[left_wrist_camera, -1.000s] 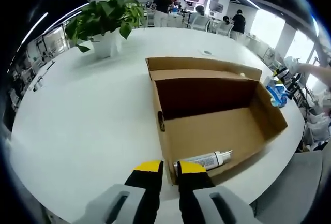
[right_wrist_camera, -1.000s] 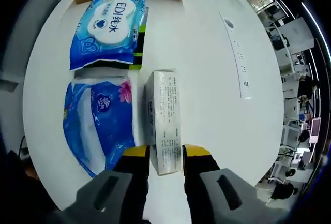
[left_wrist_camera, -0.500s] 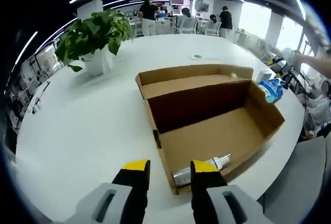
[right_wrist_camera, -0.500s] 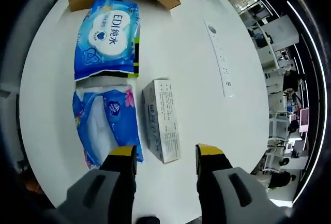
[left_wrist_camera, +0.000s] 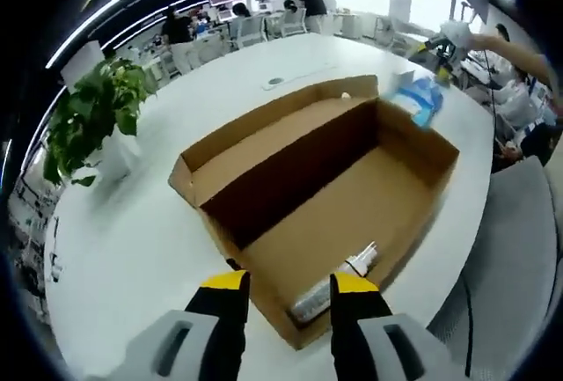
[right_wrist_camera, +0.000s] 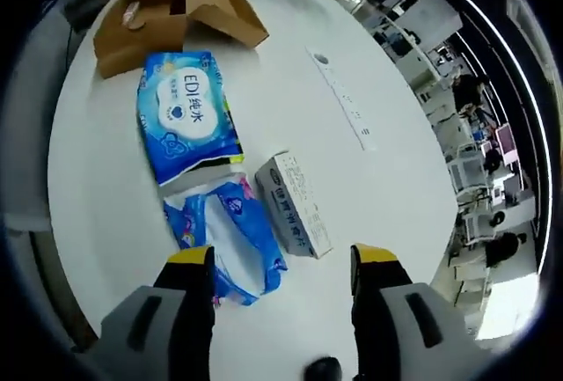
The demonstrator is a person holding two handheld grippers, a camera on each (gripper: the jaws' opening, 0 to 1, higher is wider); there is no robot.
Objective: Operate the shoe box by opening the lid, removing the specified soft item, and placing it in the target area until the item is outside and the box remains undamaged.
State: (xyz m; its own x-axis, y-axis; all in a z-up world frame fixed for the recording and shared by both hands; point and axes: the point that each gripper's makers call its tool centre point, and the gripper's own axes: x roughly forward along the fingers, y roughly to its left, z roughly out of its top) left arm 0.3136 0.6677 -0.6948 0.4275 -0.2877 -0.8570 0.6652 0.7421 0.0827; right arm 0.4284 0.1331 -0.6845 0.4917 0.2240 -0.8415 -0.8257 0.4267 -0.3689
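The brown shoe box (left_wrist_camera: 264, 148) lies open on the white table, its lid folded back on the far side. A silver-white tube (left_wrist_camera: 339, 280) rests inside at the near corner. My left gripper (left_wrist_camera: 288, 286) hovers open above that corner, its yellow-tipped jaws straddling the box's near wall. In the right gripper view the box (right_wrist_camera: 176, 11) is far off. A blue wipes pack (right_wrist_camera: 189, 121), a crumpled blue tissue pack (right_wrist_camera: 233, 240) and a white carton (right_wrist_camera: 295, 205) lie on the table. My right gripper (right_wrist_camera: 281, 262) is open wide above the tissue pack and carton, holding nothing.
A potted plant (left_wrist_camera: 92, 121) stands left of the box. A blue pack (left_wrist_camera: 418, 95) lies beyond the box's right end, with a person's arm (left_wrist_camera: 501, 42) past it. A long white power strip (right_wrist_camera: 343, 104) runs across the table. Chairs and people fill the background.
My left gripper's jaws have spread from nearly shut to open, and its view has risen and turned over the box. My right gripper has opened wider and backed away from the white carton.
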